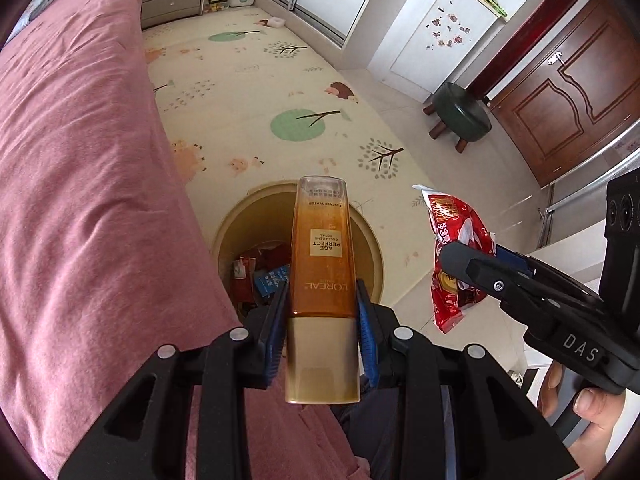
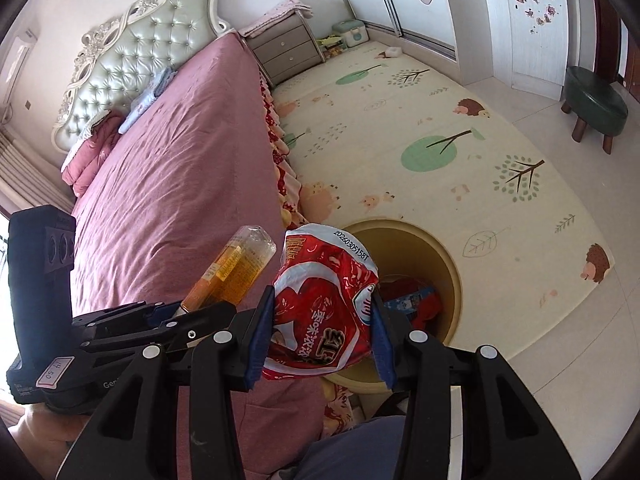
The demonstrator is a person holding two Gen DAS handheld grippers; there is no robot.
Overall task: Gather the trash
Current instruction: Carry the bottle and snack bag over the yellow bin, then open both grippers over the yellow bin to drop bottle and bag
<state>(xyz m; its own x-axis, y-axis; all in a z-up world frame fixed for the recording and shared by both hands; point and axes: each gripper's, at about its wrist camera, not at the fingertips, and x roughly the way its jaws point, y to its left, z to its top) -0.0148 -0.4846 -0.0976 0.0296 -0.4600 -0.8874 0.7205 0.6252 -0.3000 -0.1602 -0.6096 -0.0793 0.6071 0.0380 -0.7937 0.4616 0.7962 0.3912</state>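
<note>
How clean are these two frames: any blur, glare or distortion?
Left wrist view: sharp, the bottle label readable, strong fisheye bending of the door, dark corners. Right wrist view: also sharp, daylight glare on the red snack bag, headboard curved.

Left gripper (image 1: 322, 312): both blue pads clamped on sides of bottle (image 1: 323, 256), cap end toward cam, aimed fwd and down. Right gripper (image 2: 322, 328): pads pinching red wrapper (image 2: 320, 304) between them, also tilted down. Seen from left wrist cam, right gripper (image 1: 470, 258) sits just beside left, angled inward. Bare hand (image 1: 596, 412) wrapped round right handle. Two grippers near each other, not touching.
</note>
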